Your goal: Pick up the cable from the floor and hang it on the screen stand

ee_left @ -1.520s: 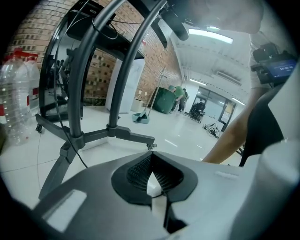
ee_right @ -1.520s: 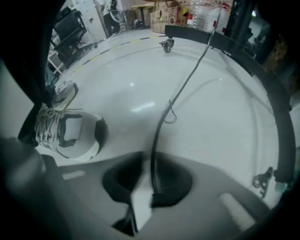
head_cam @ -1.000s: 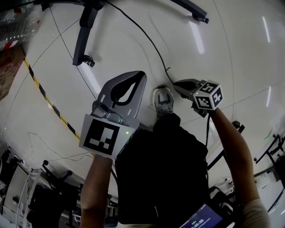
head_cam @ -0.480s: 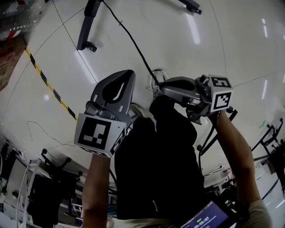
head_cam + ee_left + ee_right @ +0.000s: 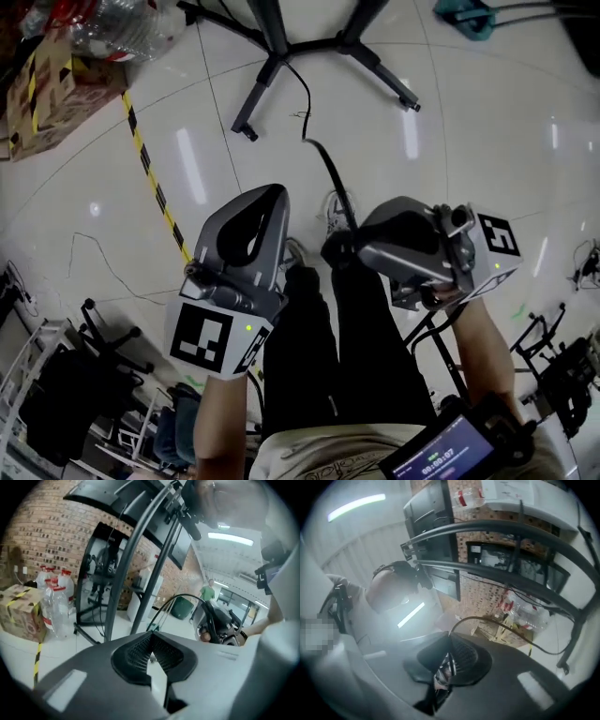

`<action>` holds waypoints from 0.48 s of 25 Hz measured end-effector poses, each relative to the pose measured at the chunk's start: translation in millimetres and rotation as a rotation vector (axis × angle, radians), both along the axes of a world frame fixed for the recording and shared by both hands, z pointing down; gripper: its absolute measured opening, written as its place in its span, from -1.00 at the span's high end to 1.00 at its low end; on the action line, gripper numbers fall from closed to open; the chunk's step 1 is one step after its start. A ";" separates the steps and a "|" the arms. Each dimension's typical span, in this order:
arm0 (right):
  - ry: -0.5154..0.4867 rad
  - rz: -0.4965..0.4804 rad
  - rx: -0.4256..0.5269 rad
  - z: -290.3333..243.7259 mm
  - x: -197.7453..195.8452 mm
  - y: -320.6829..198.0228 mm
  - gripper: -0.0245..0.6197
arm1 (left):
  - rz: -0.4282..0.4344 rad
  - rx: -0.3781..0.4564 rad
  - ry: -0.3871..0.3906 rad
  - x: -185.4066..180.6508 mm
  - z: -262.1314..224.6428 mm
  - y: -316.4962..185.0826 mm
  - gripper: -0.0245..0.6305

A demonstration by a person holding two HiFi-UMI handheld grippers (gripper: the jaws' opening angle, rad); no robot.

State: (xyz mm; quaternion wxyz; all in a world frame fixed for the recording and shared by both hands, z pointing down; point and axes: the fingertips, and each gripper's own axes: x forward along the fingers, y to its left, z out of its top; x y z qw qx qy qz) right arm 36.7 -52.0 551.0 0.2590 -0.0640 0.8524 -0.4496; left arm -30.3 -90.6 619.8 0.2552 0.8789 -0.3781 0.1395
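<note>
So the right gripper has its jaws pinched on the black cable, with the cord coming straight out of the tips. From there the cable runs across the white floor toward the foot of the screen stand and ends up right by the stand's centre post. The gripper itself is held up off the floor, on the near side of the stand from the person.

The left gripper sits beside it, also short of the stand. Its jaw tips are pressed together with nothing between them, and you can see bare floor through the gap behind the pads.

On the labels, there's honestly not much to read. Each gripper cube has black-and-white square markers and no text. To the left of the stand there's a cardboard box wrapped in yellow-and-black tape, plus clear water bottles with red labels, but the print is too small to read. A strip of yellow-and-black hazard tape runs along the floor from the box. A small lit screen near the person's waist shows digits, too blurry for me to read.
</note>
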 end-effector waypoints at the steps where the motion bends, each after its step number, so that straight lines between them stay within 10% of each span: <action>1: 0.017 0.006 0.032 -27.8 -5.5 -3.3 0.87 | -0.017 0.030 0.015 -4.3 -28.7 -4.3 0.86; 12: 0.076 0.069 0.236 -260.2 -45.9 -21.2 0.87 | -0.030 0.298 0.113 -29.4 -300.0 -21.1 0.86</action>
